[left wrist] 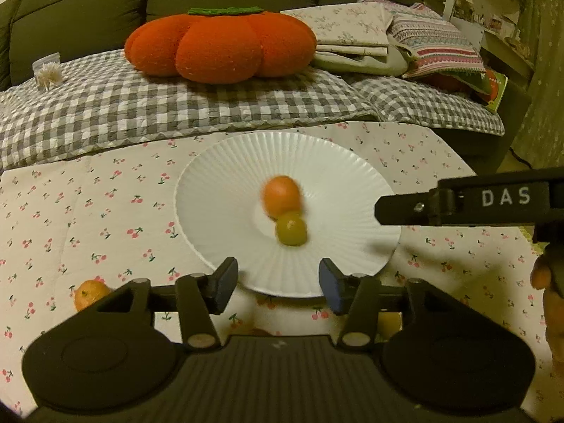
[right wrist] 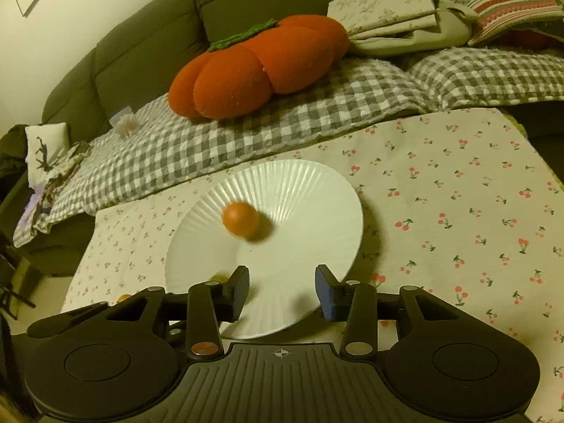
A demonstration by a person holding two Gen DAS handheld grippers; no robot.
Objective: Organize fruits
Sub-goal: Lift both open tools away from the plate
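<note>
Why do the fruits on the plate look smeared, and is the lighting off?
Left wrist view: the orange fruit and green fruit on the plate are motion-blurred, while the left tongs stay sharp. Right wrist view: the orange fruit smears too; dim yellowish light, fisheye bending at the edges.

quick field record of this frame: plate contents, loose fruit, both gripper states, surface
plate: white ribbed round plate on the cherry-print tablecloth
on plate: round orange fruit and small yellow-green round fruit, touching; both blurred
off plate: one orange fruit on the cloth, near side, left of the plate
left gripper: open, empty, at the plate's near rim
right gripper: open, empty, above the plate's near edge
background: orange pumpkin-shaped cushion on grey checked blanket
</note>
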